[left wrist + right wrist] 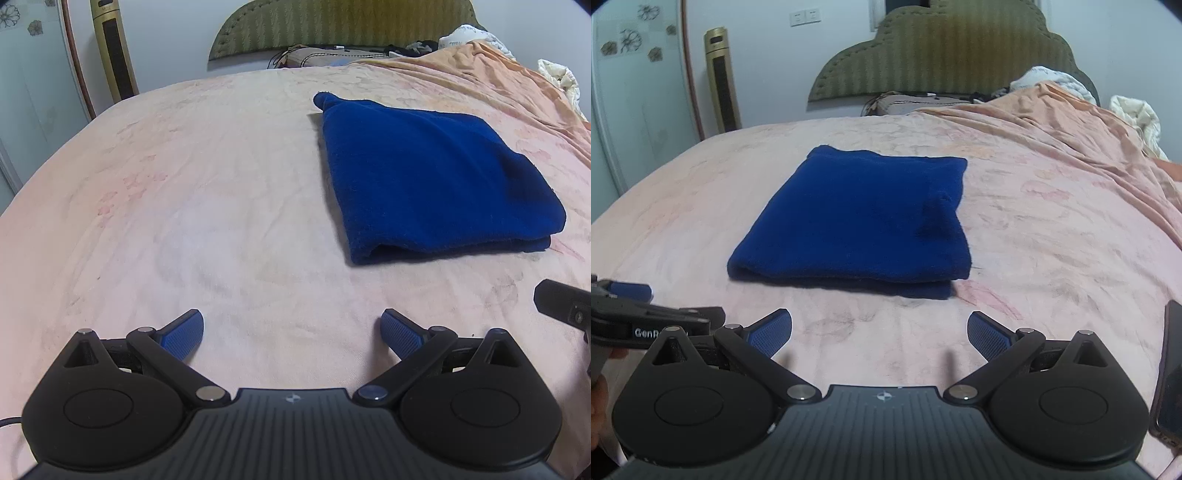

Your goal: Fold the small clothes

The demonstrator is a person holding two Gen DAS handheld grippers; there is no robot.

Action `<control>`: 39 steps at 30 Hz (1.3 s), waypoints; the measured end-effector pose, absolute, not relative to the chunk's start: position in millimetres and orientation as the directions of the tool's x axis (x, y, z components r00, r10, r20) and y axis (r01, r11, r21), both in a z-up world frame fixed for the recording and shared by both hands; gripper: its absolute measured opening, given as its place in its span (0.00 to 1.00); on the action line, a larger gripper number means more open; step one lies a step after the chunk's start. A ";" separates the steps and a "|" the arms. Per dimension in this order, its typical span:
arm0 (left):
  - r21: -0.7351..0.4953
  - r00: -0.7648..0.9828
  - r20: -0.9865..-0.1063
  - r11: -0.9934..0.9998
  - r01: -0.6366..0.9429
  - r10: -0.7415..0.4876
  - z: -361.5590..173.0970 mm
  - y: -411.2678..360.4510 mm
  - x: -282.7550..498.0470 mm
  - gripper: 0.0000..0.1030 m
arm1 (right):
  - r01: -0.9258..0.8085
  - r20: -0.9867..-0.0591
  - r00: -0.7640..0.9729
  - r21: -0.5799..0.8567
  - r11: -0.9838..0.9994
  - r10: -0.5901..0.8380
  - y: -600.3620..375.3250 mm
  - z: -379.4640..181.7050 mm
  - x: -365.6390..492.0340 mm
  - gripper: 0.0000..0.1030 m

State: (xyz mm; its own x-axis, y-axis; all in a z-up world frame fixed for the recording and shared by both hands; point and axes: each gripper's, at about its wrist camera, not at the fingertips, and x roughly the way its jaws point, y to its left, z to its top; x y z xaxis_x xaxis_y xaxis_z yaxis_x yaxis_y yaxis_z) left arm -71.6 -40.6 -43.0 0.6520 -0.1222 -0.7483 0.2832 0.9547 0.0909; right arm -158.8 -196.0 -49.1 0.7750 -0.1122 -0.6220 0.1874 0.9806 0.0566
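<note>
A dark blue cloth [432,177] lies folded into a thick rectangle on the pink bedsheet [184,221]. In the left wrist view it sits ahead and to the right, with a small corner sticking out at its far left. My left gripper [291,332] is open, short of the cloth and left of it, holding nothing. In the right wrist view the blue cloth [857,218] lies straight ahead with its folded edge towards me. My right gripper [879,332] is open and empty, a short way back from that edge. The left gripper's body [635,317] shows at the left.
A padded green headboard [945,55] stands at the far end of the bed. An orange blanket [1071,125] and white bedding [1134,118] are heaped at the far right. A gold tower fan [722,81] stands by the wall at left. A dark phone [1169,369] lies at the right edge.
</note>
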 end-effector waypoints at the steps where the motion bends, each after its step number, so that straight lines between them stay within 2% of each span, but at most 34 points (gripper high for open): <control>1: 0.091 0.651 -0.749 0.955 0.284 -0.122 -43.0 -40.6 -71.7 1.00 | 0.193 -0.623 0.774 0.061 0.979 -0.114 -197.1 -49.2 -158.5 1.00; 39: 0.080 0.644 -0.754 0.955 0.284 -0.129 -44.3 -39.3 -70.9 1.00 | 0.222 -0.644 0.753 0.052 0.974 -0.137 -204.7 -55.3 -155.2 1.00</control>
State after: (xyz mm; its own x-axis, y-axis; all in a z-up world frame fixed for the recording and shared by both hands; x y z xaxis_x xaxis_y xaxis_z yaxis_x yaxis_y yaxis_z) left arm -70.9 -39.3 -44.3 0.6444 -0.1290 -0.7537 0.2843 0.9554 0.0796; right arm -155.2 -204.7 -55.3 0.7529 -0.1374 -0.6436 0.2219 0.9737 0.0518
